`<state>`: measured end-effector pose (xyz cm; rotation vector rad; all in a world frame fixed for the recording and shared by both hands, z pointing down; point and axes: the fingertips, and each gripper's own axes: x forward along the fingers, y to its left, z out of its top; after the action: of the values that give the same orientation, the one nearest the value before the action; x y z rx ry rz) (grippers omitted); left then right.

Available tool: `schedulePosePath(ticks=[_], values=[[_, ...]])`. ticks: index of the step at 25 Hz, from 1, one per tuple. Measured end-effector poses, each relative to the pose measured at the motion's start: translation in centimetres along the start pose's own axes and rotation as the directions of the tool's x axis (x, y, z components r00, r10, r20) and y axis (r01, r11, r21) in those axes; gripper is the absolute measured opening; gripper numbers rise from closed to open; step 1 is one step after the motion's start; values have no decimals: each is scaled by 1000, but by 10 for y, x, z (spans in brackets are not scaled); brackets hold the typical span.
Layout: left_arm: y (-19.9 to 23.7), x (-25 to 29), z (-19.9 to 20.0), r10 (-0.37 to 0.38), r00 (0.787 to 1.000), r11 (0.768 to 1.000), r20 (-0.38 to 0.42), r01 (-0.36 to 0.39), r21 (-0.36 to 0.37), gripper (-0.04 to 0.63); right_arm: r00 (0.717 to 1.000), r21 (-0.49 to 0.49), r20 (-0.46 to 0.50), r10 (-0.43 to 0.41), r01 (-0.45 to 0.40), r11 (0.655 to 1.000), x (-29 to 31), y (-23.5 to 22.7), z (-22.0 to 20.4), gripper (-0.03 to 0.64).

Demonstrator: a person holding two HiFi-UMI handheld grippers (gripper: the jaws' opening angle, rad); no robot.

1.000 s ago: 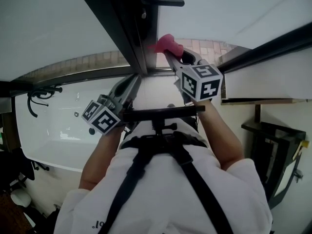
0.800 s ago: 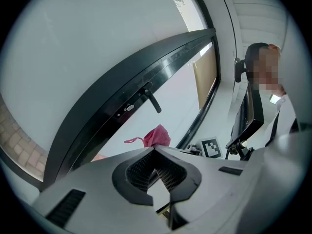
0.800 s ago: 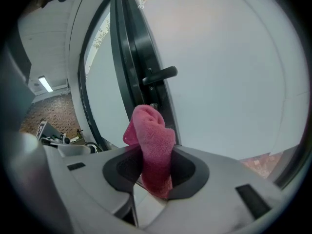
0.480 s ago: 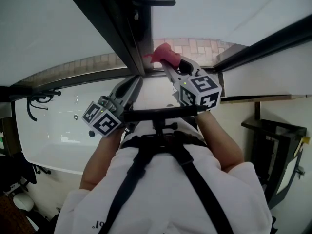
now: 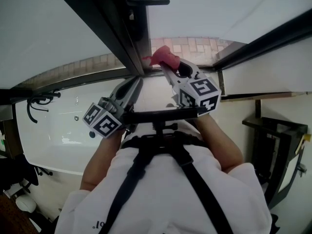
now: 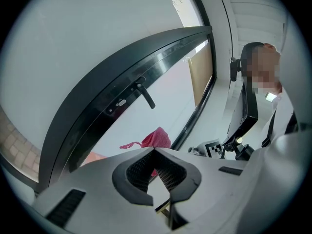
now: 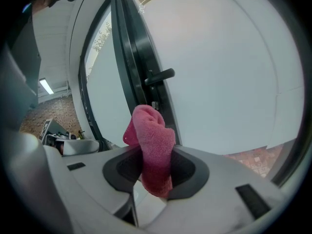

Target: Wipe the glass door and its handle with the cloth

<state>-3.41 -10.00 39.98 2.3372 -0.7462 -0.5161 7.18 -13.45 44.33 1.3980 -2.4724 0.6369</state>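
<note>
1. The right gripper [image 5: 170,67] has its jaws clamped on the pink cloth [image 7: 153,140], close to the glass door [image 7: 234,72], apart from its handle [image 7: 158,76].
2. The left gripper [image 6: 154,151] has its jaws together, holding nothing.

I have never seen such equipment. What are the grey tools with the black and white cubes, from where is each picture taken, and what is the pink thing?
There is no robot here. A person holds a hand tool with two jaws in each hand. The head view comes from a camera on the person's head, looking down over the body. It shows the left gripper and the right gripper, each carrying a marker cube. The other two views come from a camera riding on each gripper, looking along its jaws. The right gripper's jaws are closed on a pink cloth, held up close to the glass door, with its black handle just beyond. The left gripper's jaws are together with nothing between them.
</note>
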Motion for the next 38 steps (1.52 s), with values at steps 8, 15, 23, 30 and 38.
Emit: schedulePosePath(ticks=[8, 15, 23, 30, 38], values=[[-4, 5, -8, 1, 1000, 1000, -15, 0, 3, -8, 999, -9, 46, 21, -21, 1000, -11, -2, 2, 132], [-5, 7, -9, 16, 1000, 1000, -16, -15, 23, -8, 997, -25, 75, 27, -25, 999, -13, -6, 7, 129], [-8, 6, -6, 24, 999, 999, -20, -24, 41, -8, 998, -41, 41, 52, -50, 998, -13, -1, 3, 120], [-7, 6, -4, 20, 1000, 999, -13, -20, 32, -8, 997, -52, 22, 73, -72, 996, -9, 2, -1, 112], [-9, 10, -11, 13, 999, 1000, -38, -12, 27, -8, 997, -50, 15, 80, -79, 996, -10, 0, -1, 111]])
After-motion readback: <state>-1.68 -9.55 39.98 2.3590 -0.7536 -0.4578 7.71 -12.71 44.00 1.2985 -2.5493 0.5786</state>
